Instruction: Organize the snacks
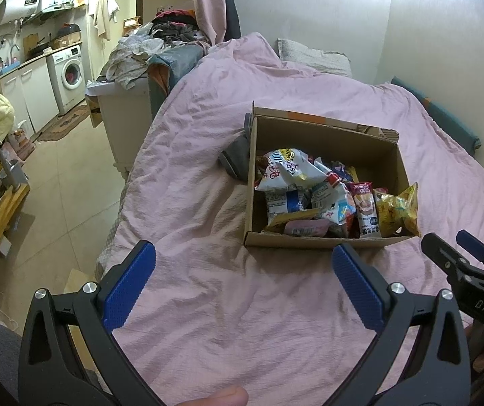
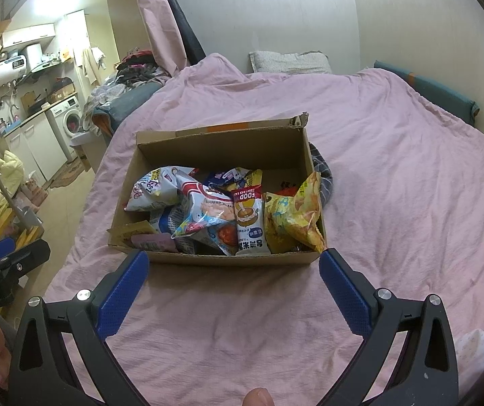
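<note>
Blue ribbed pads (image 2: pixel 123 296) sit closest to the lens in the right wrist view, on the black fingers of the right gripper (image 2: pixel 233 260), whose jaws are spread wide with nothing between them. It hovers just short of the near wall of a cardboard box (image 2: pixel 235 257) that rests on a pink bedspread (image 2: pixel 394 169).

The box is open-topped and loosely filled with snack packets. A white sachet with a red top (image 2: pixel 249 223) stands against the near wall; its band reads "FOOD" and, smaller, "STICKY RICE CA…", with Chinese characters lower down. To its right a crinkled yellow bag (image 2: pixel 292 216) leans against the box's right wall. To its left lies a blue, white and red bag (image 2: pixel 204 216) printed "SHRIMP FLAK…". A pale bag with pink lettering (image 2: pixel 154 189) lies at the left, and a small pink packet (image 2: pixel 150 242) rests in the near left corner.

From the left wrist view the left gripper (image 1: pixel 243 257) also has its jaws spread and empty, hovering over the bedspread, near and left of the box (image 1: pixel 326 135). The right gripper's black body shows at that view's right edge, marked "DAS"; the left one's body in the right view reads "Robot.AI".

Dark striped cloth (image 2: pixel 323 176) lies against the box's right side. A pillow (image 2: pixel 289 61) lies by the wall, and a washing machine (image 1: pixel 71 71) stands in the kitchen area beyond.
</note>
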